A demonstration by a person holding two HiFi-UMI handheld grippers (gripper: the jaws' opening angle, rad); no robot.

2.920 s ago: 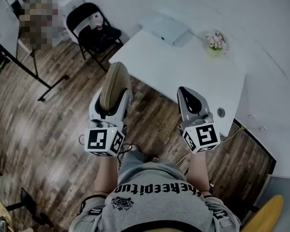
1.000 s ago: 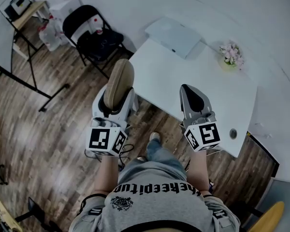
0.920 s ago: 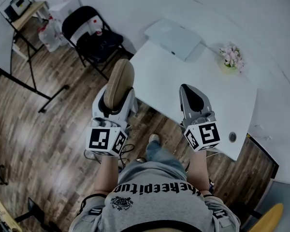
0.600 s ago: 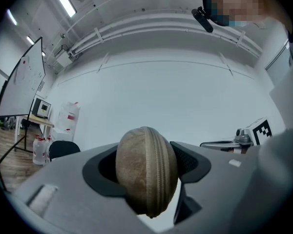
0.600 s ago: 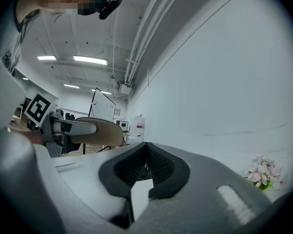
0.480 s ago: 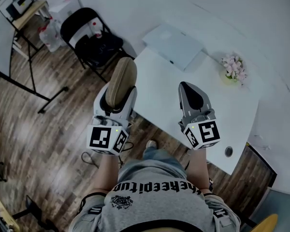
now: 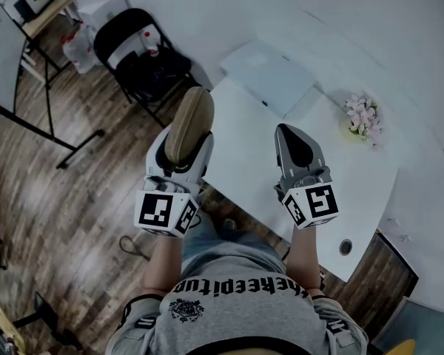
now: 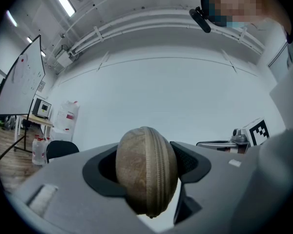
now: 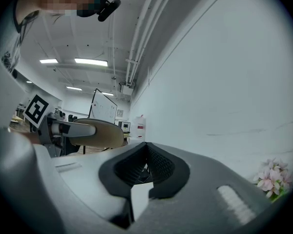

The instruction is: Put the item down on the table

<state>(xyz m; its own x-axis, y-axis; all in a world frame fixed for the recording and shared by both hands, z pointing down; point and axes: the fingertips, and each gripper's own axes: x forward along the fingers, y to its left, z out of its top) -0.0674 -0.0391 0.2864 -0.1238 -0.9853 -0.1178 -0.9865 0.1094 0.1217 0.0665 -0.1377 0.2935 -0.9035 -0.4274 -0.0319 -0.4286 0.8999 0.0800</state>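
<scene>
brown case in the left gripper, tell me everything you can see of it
The brown case is an oval clamshell pouch, tan fabric or leather by its look, with a zip seam round its edge, closed. It stands on edge, clamped in the left gripper, its far end sticking out past the jaws. It hangs by the edge of the white table; only the jaws touch it.

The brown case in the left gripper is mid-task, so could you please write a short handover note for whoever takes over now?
Left gripper: shut on the case, held in the air at the table edge.
Right gripper: shut, empty, over the table.
Done: case is at the table, not yet set down.
Left: lower it onto bare tabletop, open the jaws, pull back.
</scene>
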